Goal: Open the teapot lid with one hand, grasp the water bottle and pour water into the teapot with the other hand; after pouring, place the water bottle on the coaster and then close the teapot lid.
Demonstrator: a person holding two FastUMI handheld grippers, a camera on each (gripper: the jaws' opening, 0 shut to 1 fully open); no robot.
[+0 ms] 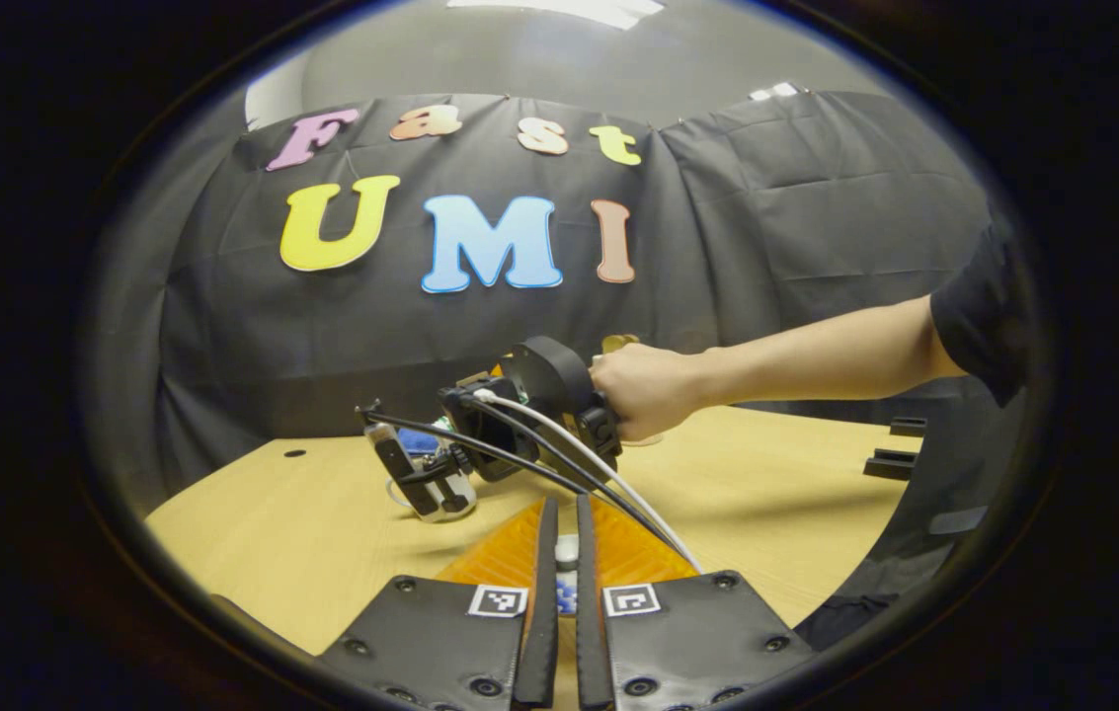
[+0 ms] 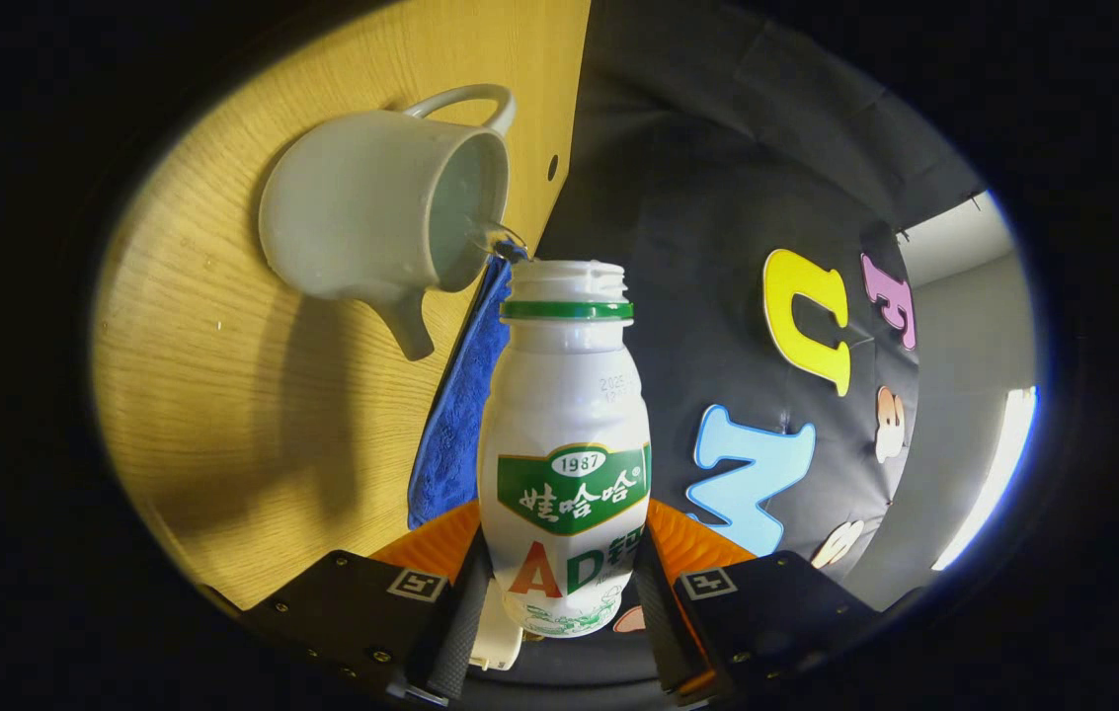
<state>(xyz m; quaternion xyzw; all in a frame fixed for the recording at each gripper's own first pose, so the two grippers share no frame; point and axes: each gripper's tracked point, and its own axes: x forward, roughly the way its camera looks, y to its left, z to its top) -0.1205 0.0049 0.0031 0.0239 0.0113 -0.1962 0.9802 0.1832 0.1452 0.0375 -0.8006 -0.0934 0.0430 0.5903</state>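
Note:
In the right gripper view my right gripper (image 2: 559,604) is shut on the lower body of a white bottle (image 2: 564,444) with a green label and no cap. The bottle is tipped over, and its mouth sits just beside the open rim of the white teapot (image 2: 361,212), which has no lid on. A thin glint of water (image 2: 498,237) bridges mouth and rim. In the left gripper view my left gripper (image 1: 566,565) is held back and above, its jaws nearly closed on a small white piece, the teapot lid (image 1: 567,549). A hand (image 1: 648,400) holds the other gripper over the table.
A blue cloth coaster (image 2: 460,405) lies on the wooden table (image 1: 302,523) just past the teapot. Cables (image 1: 569,464) trail from the far gripper toward me. Black brackets (image 1: 895,459) stick out at the table's right edge. Black cloth walls stand behind.

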